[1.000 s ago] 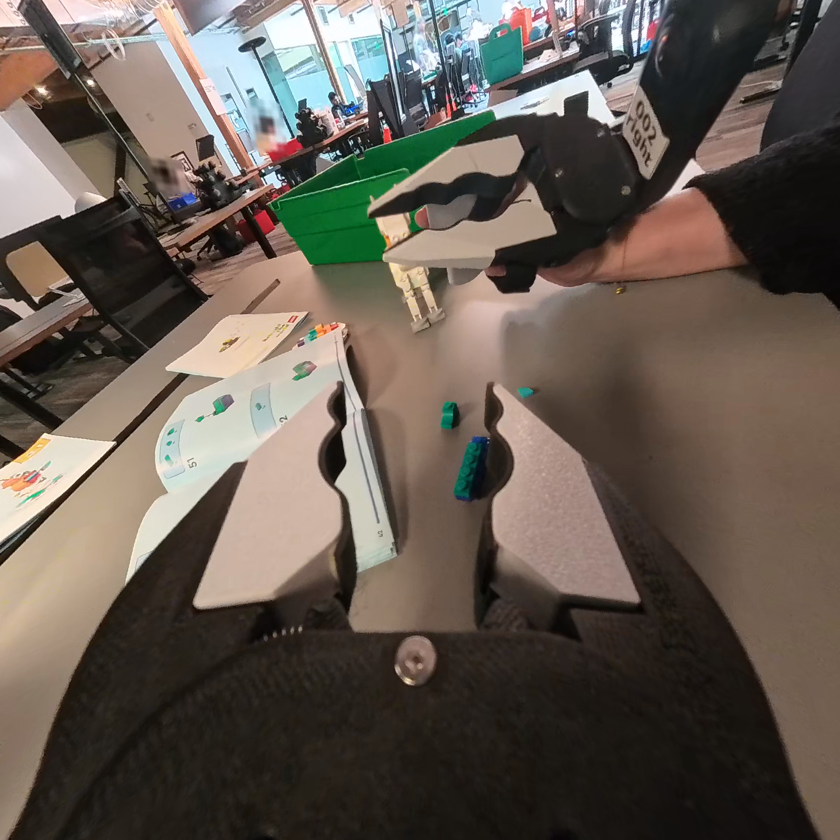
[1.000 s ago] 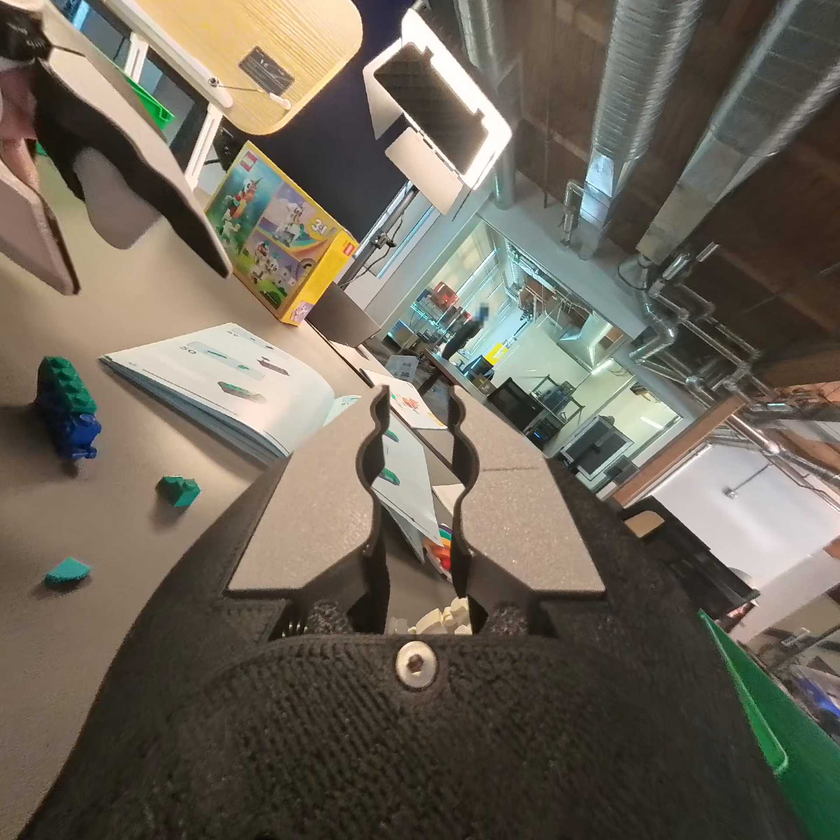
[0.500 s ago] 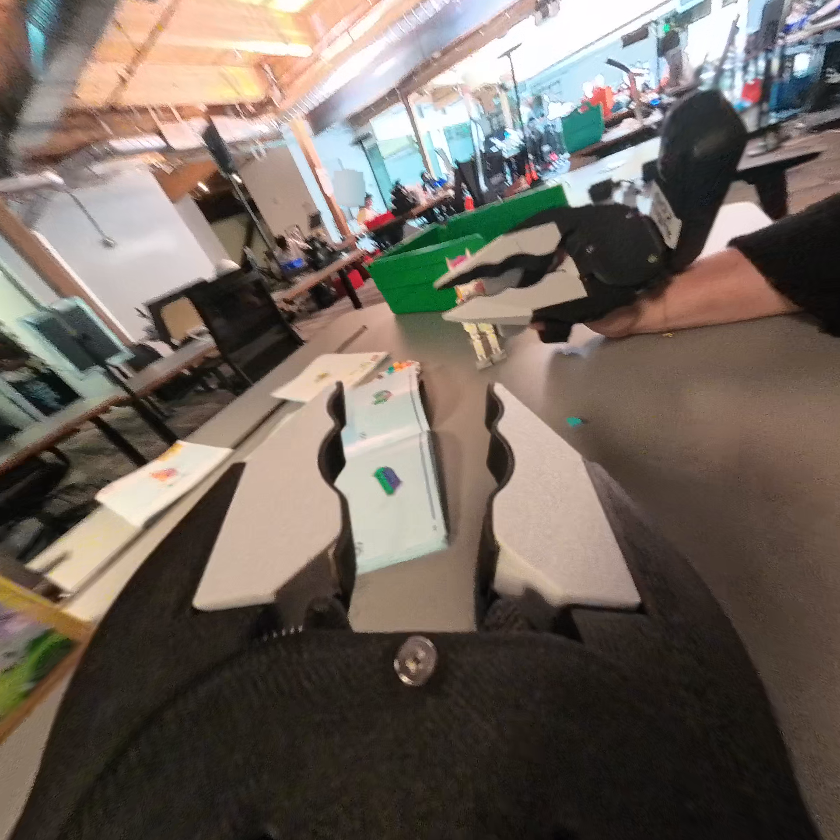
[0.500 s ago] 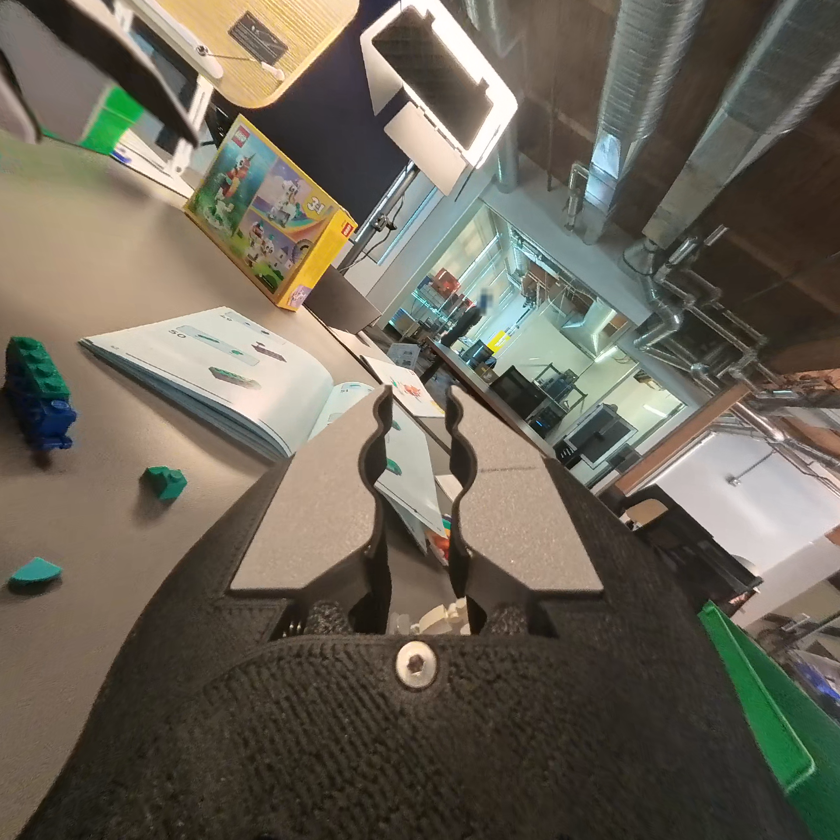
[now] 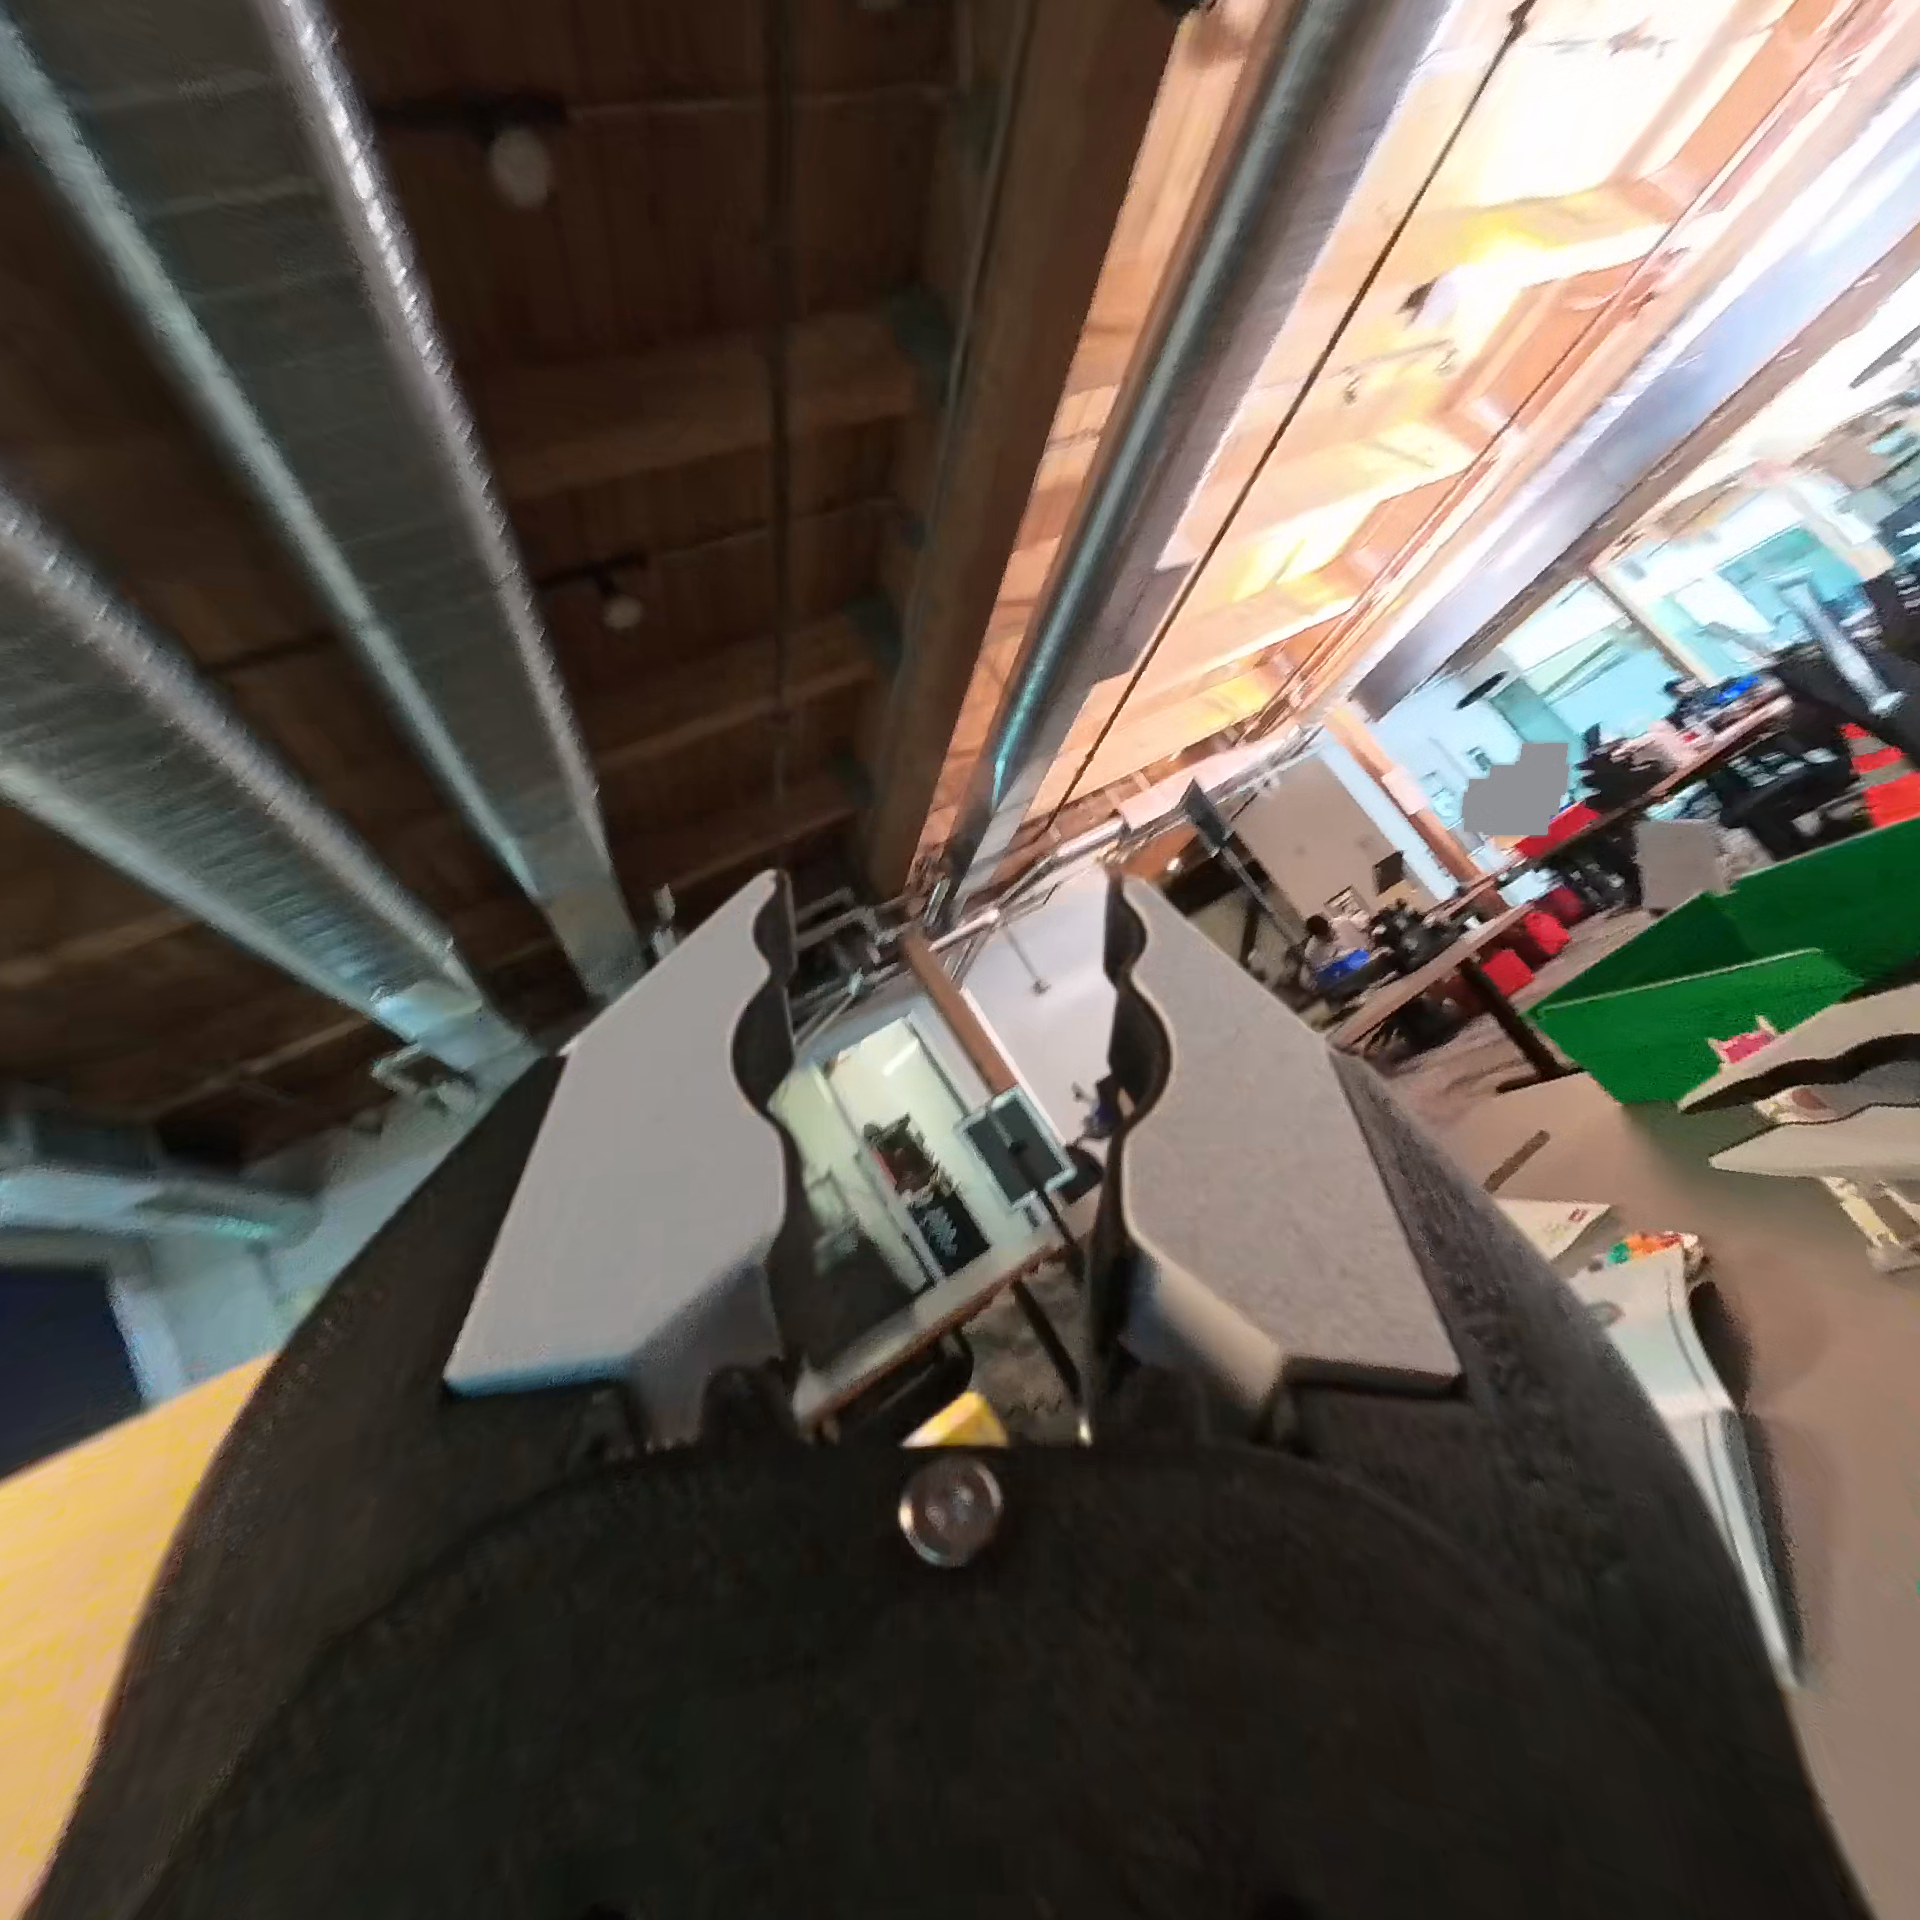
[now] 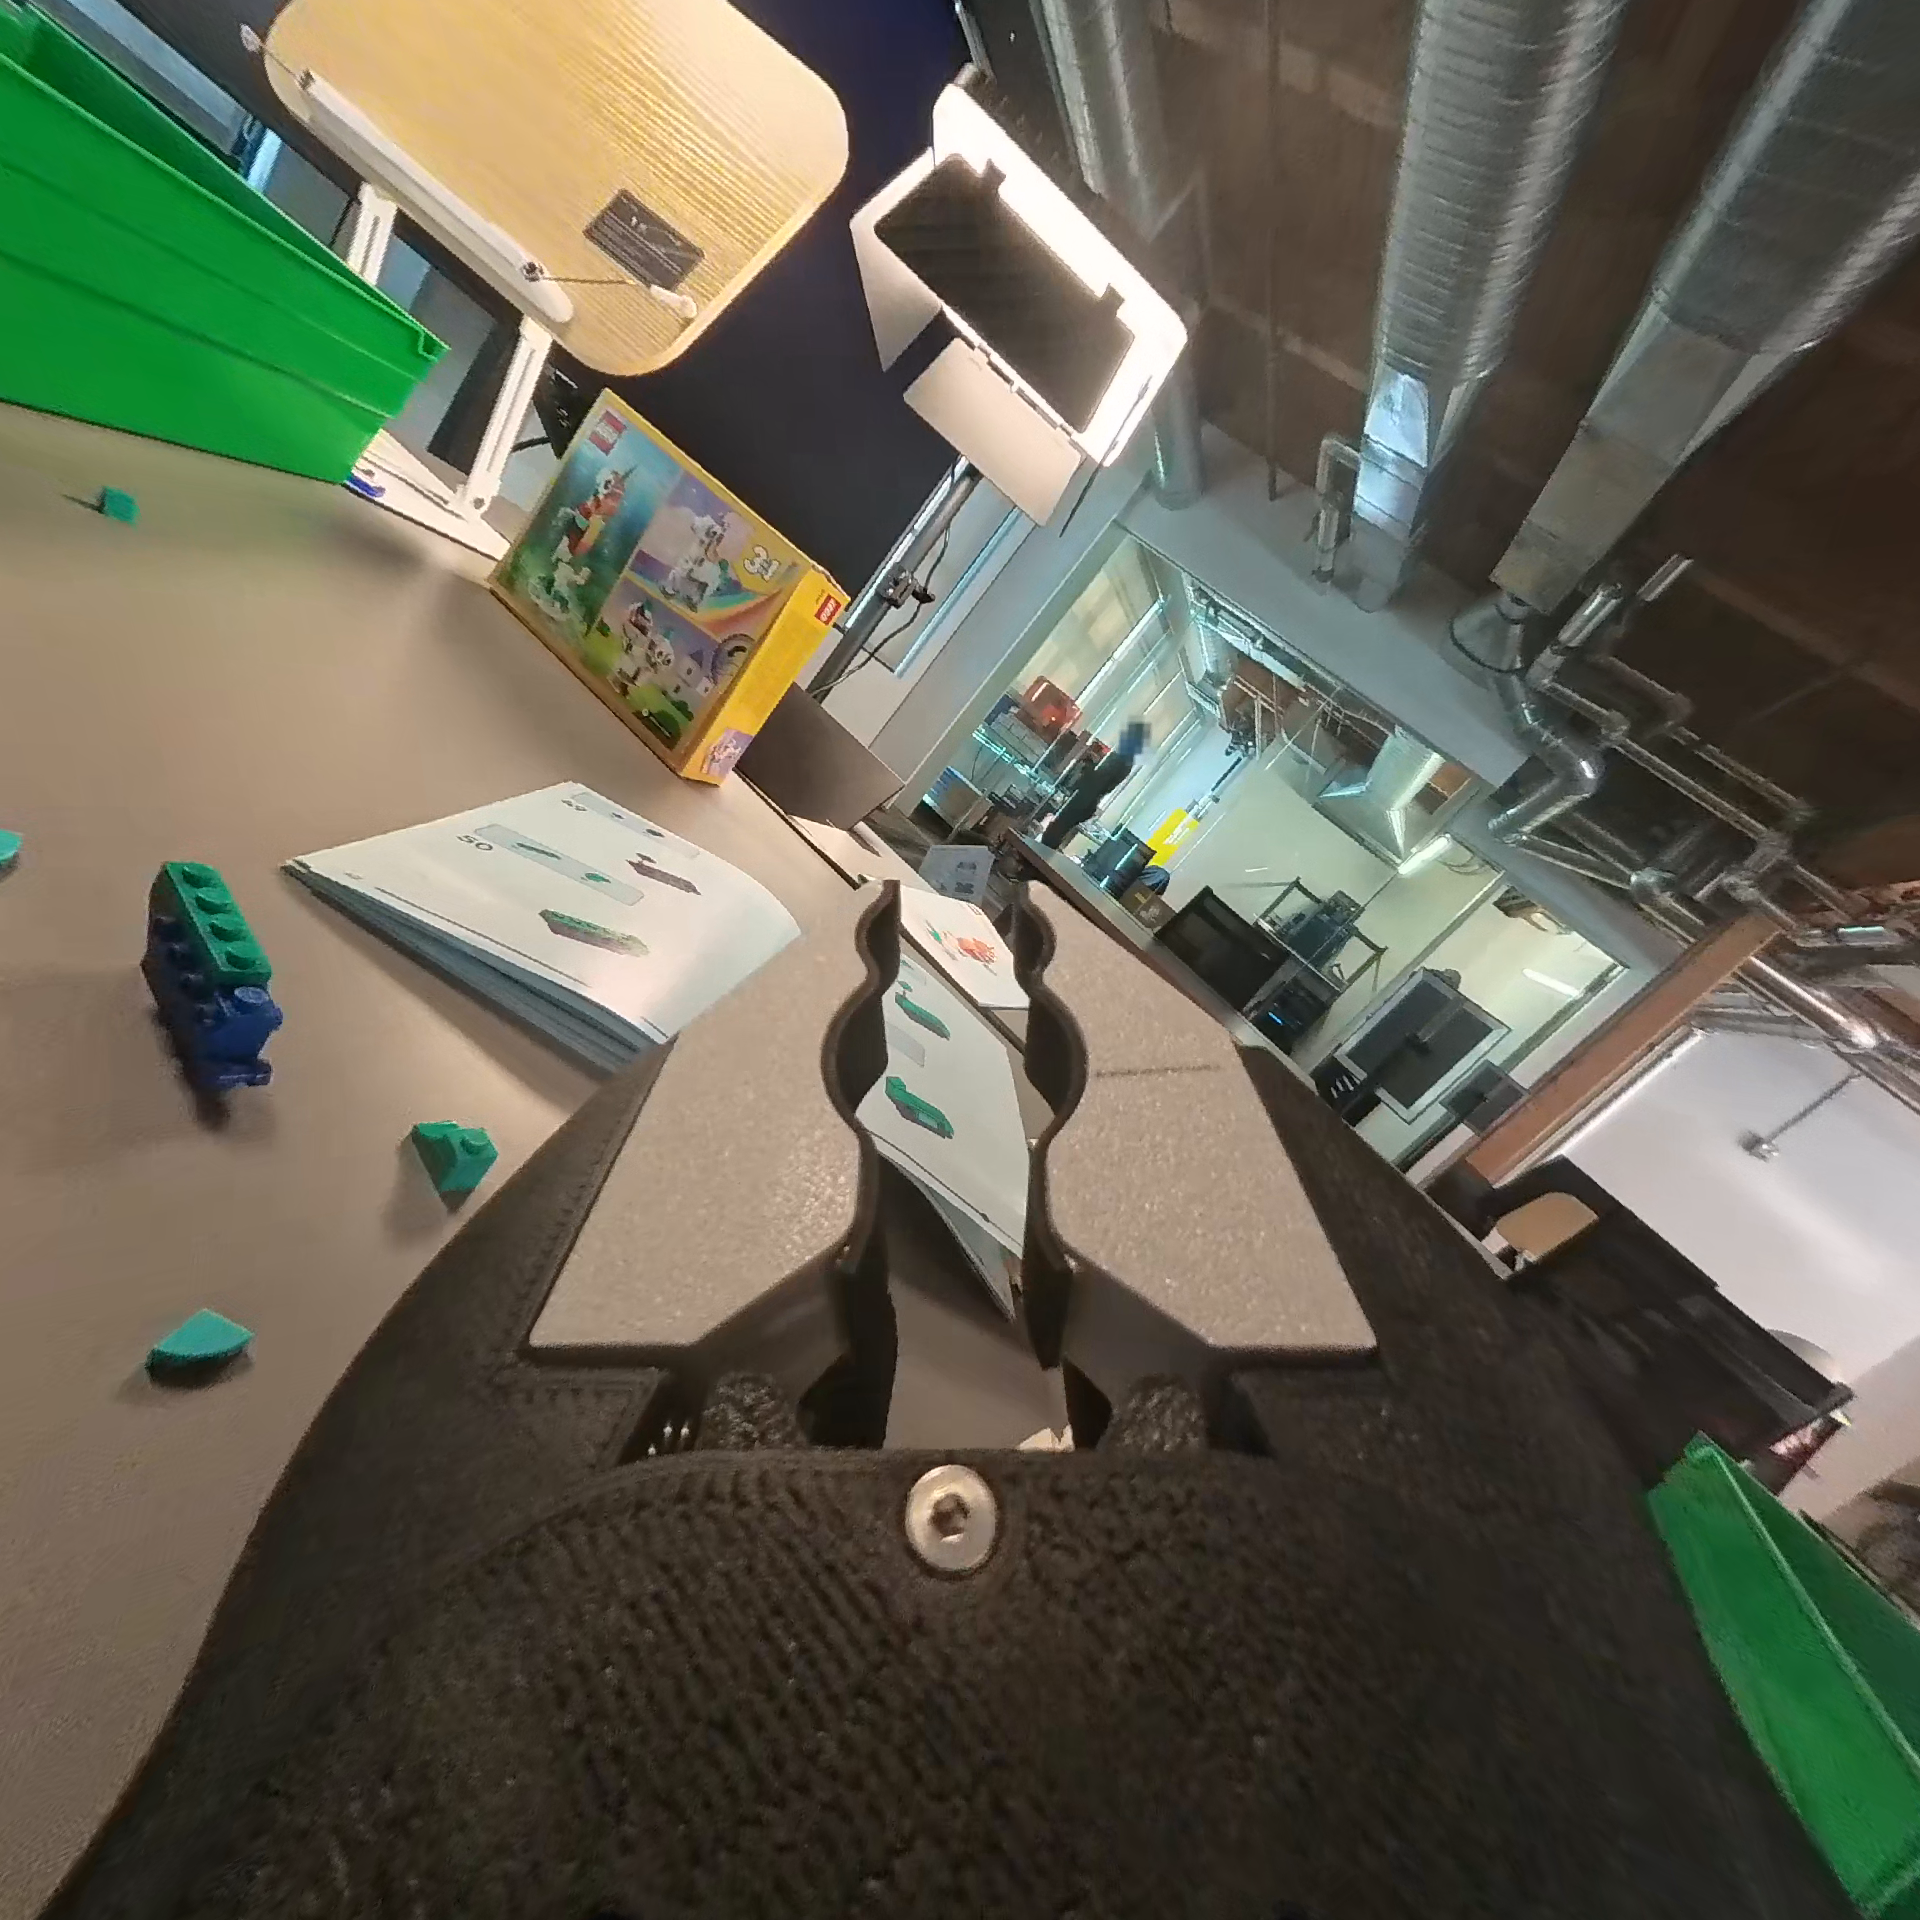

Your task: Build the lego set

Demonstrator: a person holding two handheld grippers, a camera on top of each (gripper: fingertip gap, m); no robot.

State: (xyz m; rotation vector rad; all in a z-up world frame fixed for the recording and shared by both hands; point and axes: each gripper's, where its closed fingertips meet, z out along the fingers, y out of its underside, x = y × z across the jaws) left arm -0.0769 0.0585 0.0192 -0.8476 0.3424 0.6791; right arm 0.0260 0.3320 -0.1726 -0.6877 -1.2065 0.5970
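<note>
My left gripper (image 5: 945, 894) is open and empty, tilted up at the ceiling, away from the table. My right gripper (image 6: 951, 904) is low over the grey table (image 6: 260, 675), jaws nearly together; a white bit shows at their base (image 6: 1044, 1439). In the left wrist view the right gripper (image 5: 1704, 1135) is at the right edge, with the white lego model's legs (image 5: 1875, 1216) hanging below it. A blue and green brick stack (image 6: 208, 977) lies to its left. Small teal pieces (image 6: 454, 1151) (image 6: 197, 1340) (image 6: 116, 506) lie around it.
An open instruction booklet (image 6: 540, 914) lies ahead of the right gripper, with the yellow lego box (image 6: 665, 623) behind it. Green bins stand at the far left (image 6: 187, 312), close on the right (image 6: 1808, 1662), and in the left wrist view (image 5: 1704, 1008). My hands' fingertips stand some 35 cm from each other.
My left gripper has swung up from the table and the bricks to point at the ceiling, still open. It has left the right wrist view. The right gripper has barely moved.
</note>
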